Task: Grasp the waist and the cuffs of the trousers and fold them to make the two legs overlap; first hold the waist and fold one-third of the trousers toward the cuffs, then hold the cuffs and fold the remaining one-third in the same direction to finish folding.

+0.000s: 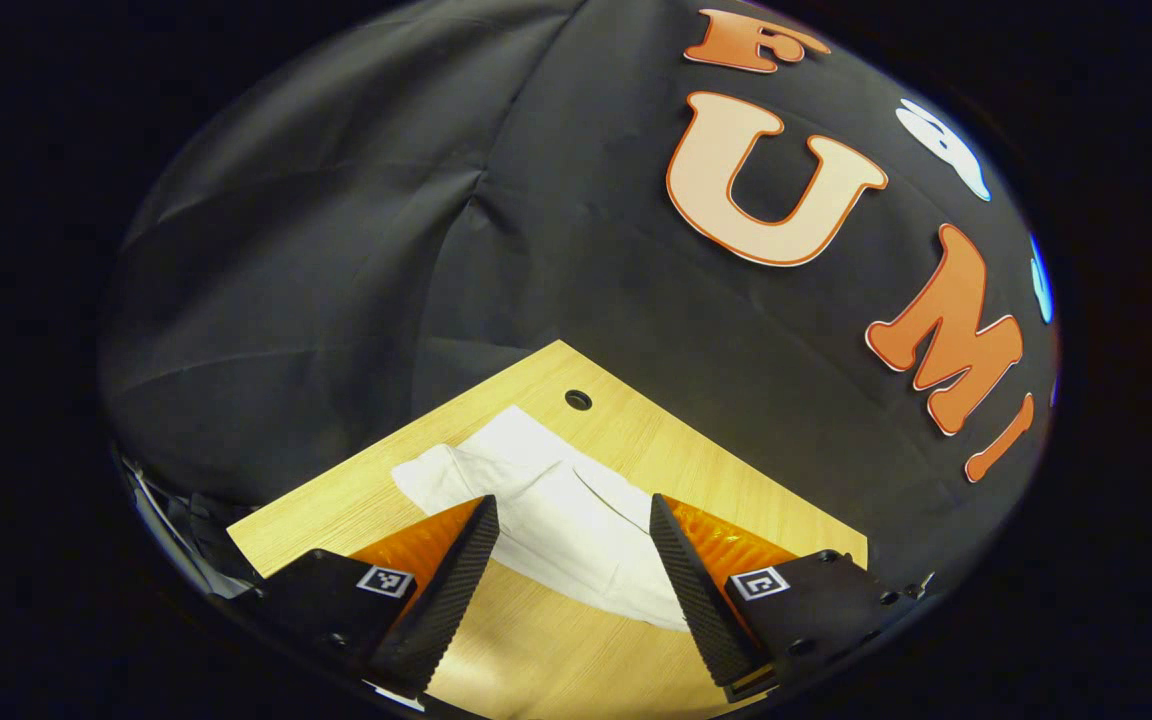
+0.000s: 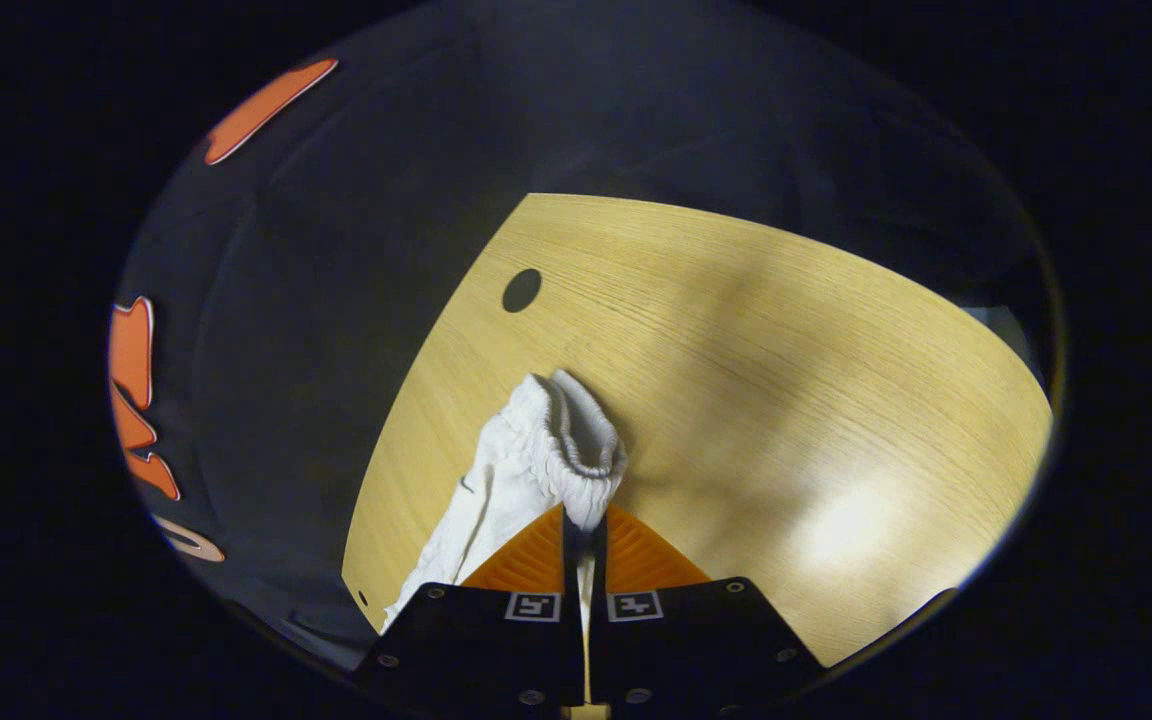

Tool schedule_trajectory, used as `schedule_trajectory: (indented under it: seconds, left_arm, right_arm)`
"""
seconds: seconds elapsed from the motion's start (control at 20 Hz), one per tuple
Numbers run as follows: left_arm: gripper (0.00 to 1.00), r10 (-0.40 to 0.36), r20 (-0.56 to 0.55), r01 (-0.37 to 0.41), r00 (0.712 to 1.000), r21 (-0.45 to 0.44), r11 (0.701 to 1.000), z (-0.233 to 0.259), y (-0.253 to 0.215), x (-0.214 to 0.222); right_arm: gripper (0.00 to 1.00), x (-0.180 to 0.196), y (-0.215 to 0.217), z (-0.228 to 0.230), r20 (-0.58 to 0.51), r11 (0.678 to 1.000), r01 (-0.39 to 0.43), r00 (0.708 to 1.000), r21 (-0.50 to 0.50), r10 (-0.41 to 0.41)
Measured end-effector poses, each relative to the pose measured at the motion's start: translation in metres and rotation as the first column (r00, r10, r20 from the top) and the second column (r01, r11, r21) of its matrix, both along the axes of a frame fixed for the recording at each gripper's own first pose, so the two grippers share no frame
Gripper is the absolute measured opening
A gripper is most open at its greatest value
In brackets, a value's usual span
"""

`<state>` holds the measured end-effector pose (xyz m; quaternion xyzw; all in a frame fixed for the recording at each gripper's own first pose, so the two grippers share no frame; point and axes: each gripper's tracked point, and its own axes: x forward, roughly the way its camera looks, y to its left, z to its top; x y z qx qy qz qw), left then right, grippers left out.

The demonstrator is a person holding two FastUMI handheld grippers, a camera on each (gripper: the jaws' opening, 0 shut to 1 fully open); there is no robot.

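One bunched white trousers (image 2: 526, 470) waistband, pinched.

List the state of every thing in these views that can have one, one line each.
White trousers: lying on the table, elastic waist bunched and pinched.
Left gripper: open, over the trousers, gripping nothing.
Right gripper: shut on the waist.
Wooden table: bearing the trousers, round hole uncovered.

Right of the trousers (image 2: 526, 470) you have a wide bare stretch of desk (image 2: 786, 400) to pass over. The booth wall (image 1: 336, 300) closes off the desk's far edges.
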<state>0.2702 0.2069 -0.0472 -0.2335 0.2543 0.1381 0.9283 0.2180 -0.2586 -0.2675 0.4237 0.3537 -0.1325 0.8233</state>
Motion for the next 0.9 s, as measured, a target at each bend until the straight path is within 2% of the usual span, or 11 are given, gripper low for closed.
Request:
schedule_trajectory:
  seconds: [0.15, 0.25, 0.4, 0.45, 0.5, 0.6, 0.8, 0.85, 0.9]
  left_arm:
    - [1.0, -0.031, 0.004, 0.031, 1.0, -0.026, 0.999, -0.003, 0.001, 0.003]
    - [1.0, -0.043, 0.002, 0.043, 0.999, -0.035, 0.998, -0.003, 0.004, 0.005]
    - [1.0, -0.061, 0.009, 0.061, 0.998, -0.047, 0.997, 0.001, 0.013, 0.004]
    - [0.96, -0.064, 0.008, 0.064, 0.998, -0.05, 0.997, 0.002, 0.015, 0.004]
    - [1.0, -0.066, 0.009, 0.066, 0.998, -0.056, 0.996, 0.003, 0.018, 0.004]
    - [0.99, -0.066, 0.007, 0.066, 0.998, -0.067, 0.996, 0.006, 0.025, 0.001]
    - [1.0, -0.068, 0.0, 0.067, 0.998, -0.084, 0.994, 0.004, 0.021, 0.001]
    - [0.96, -0.069, -0.002, 0.068, 0.998, -0.085, 0.994, 0.003, 0.021, 0.001]
    - [0.99, -0.069, -0.005, 0.068, 0.998, -0.085, 0.994, 0.003, 0.022, 0.002]
  right_arm:
    - [0.03, 0.003, 0.015, 0.022, 0.031, 0.995, -0.047, 0.998, -0.092, 0.05]
    - [0.02, 0.006, 0.024, 0.038, 0.066, 0.991, -0.076, 0.994, -0.106, 0.084]
    - [0.02, 0.0, 0.016, 0.066, 0.093, 0.986, -0.115, 0.988, -0.122, 0.127]
    - [0.02, 0.0, 0.013, 0.075, 0.095, 0.98, -0.135, 0.984, -0.145, 0.15]
    - [0.02, 0.0, 0.009, 0.091, 0.099, 0.974, -0.151, 0.98, -0.171, 0.17]
    - [0.02, -0.002, -0.001, 0.115, 0.116, 0.963, -0.176, 0.972, -0.205, 0.202]
    - [0.02, 0.001, 0.004, 0.1, 0.135, 0.939, -0.233, 0.952, -0.255, 0.273]
    - [0.02, 0.001, 0.004, 0.101, 0.139, 0.932, -0.246, 0.947, -0.267, 0.29]
    - [0.02, 0.001, 0.004, 0.101, 0.145, 0.926, -0.262, 0.94, -0.273, 0.309]
